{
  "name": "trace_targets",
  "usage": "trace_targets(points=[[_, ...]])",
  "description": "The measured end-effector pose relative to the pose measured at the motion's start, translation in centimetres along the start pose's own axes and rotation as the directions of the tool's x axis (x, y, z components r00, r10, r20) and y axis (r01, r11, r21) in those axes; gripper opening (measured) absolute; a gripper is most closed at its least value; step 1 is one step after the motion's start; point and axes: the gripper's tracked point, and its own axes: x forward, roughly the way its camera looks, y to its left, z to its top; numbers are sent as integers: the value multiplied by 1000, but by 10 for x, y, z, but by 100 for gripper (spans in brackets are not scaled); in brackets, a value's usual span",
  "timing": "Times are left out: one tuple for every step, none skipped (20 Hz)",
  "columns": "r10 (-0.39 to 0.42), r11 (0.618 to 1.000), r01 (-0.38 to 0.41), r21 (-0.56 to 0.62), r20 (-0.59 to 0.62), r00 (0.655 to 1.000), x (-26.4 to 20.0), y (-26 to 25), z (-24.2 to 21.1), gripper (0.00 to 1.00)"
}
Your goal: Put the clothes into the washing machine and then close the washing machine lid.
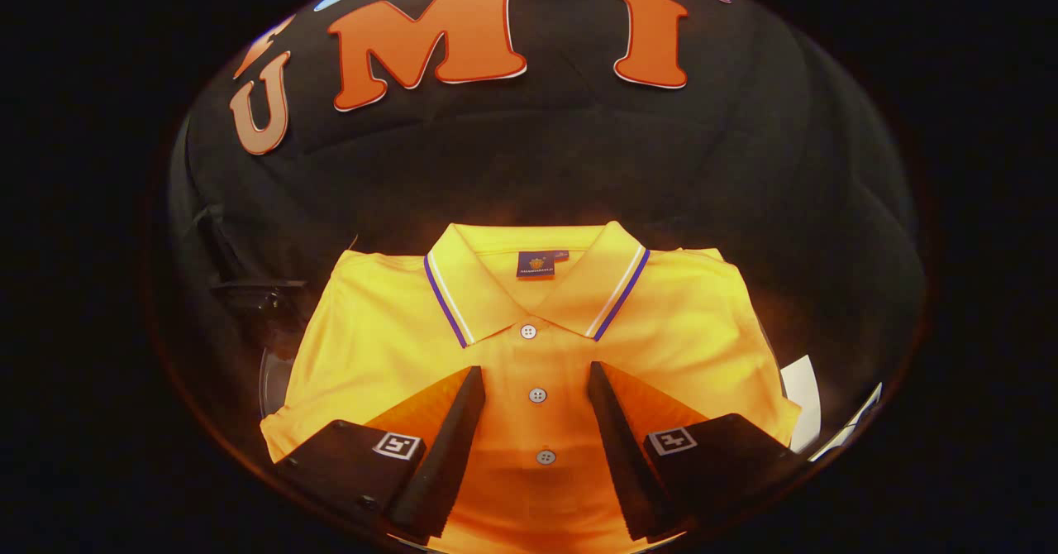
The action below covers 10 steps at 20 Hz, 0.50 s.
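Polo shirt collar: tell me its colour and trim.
Yellow collar with white and purple edge stripes, clearest in the gripper view.

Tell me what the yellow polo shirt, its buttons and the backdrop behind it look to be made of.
Yellow polo shirt: seemingly a fine knit fabric, matte, with soft folds at the sleeves. Buttons: probably plastic, pale and slightly glossy, with small holes. Backdrop: black cloth, matte, creased. The gripper is open above the placket, its fingers on either side of the buttons.
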Motion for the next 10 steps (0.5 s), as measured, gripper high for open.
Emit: trace_targets(points=[[12, 1000, -12, -1, -17, 1000, 0, 3, 0, 80], [16, 1000, -16, 2, -31, 999, -1, 3, 0, 74], [21, 1000, -21, -1, -47, 999, -1, 3, 0, 69], [23, 1000, -23, -4, -66, 998, -1, 2, -1, 64], [23, 1000, -23, -1, -87, 996, -2, 2, -1, 57], [18, 1000, -18, 2, -111, 994, -2, 1, -2, 51], [11, 1000, -12, -6, -129, 992, -2, 3, -2, 45], [2, 1000, -5, -19, -143, 990, -3, 4, -1, 40], [-12, 1000, 8, -29, -155, 988, -2, 5, -3, 34], [-11, 1000, 6, -30, -167, 986, -1, 7, -2, 34]])
